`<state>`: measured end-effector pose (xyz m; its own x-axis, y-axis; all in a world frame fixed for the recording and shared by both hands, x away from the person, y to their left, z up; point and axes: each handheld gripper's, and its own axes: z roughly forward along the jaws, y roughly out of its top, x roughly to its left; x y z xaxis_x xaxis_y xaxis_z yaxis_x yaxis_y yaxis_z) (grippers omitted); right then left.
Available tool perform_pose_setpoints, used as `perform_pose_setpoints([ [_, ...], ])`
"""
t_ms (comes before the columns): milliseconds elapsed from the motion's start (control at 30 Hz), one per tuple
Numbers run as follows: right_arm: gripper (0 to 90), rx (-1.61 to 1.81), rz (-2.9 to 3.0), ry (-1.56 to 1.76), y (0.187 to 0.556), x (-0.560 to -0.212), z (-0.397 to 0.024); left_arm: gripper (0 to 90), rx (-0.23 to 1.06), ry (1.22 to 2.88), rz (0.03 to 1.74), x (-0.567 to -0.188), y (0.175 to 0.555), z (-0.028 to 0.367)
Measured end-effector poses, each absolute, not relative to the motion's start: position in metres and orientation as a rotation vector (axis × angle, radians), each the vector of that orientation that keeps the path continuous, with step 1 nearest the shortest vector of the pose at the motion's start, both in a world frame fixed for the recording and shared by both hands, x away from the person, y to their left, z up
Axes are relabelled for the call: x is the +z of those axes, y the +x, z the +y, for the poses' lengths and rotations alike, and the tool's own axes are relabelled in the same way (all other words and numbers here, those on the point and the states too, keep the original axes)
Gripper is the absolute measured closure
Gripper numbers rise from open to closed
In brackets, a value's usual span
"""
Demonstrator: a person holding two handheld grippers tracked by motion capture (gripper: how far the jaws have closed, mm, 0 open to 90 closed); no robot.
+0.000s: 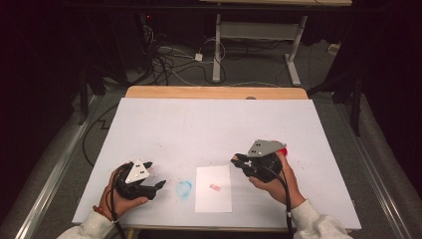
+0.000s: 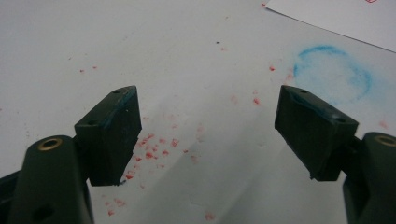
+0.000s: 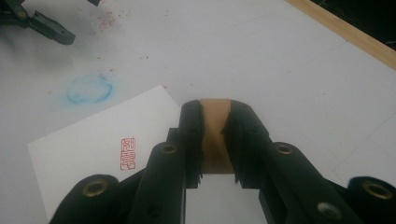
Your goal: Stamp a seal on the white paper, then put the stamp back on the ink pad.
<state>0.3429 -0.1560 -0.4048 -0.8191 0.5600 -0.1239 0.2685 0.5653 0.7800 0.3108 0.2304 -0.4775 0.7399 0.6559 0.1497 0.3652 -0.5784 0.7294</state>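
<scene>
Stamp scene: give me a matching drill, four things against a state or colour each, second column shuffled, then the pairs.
Things:
1. left gripper
2. right gripper
3. sheet of paper
4. ring mark on the table cover

States or colours:
A. blue
B. shut on the brown stamp block
C. jaws apart, nothing between them
D. white, with a red stamp print on it

Pairs: 1-C, 2-B, 3-D, 4-A
</scene>
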Motion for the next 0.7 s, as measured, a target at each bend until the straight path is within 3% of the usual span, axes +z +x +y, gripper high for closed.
perform_pose_setpoints([
  [700,76.0,1.105,2.312,0.801,0.356,-0.390,-0.198,22.1,0.530,2.238,0.752,-0.477,0.312,0.229],
])
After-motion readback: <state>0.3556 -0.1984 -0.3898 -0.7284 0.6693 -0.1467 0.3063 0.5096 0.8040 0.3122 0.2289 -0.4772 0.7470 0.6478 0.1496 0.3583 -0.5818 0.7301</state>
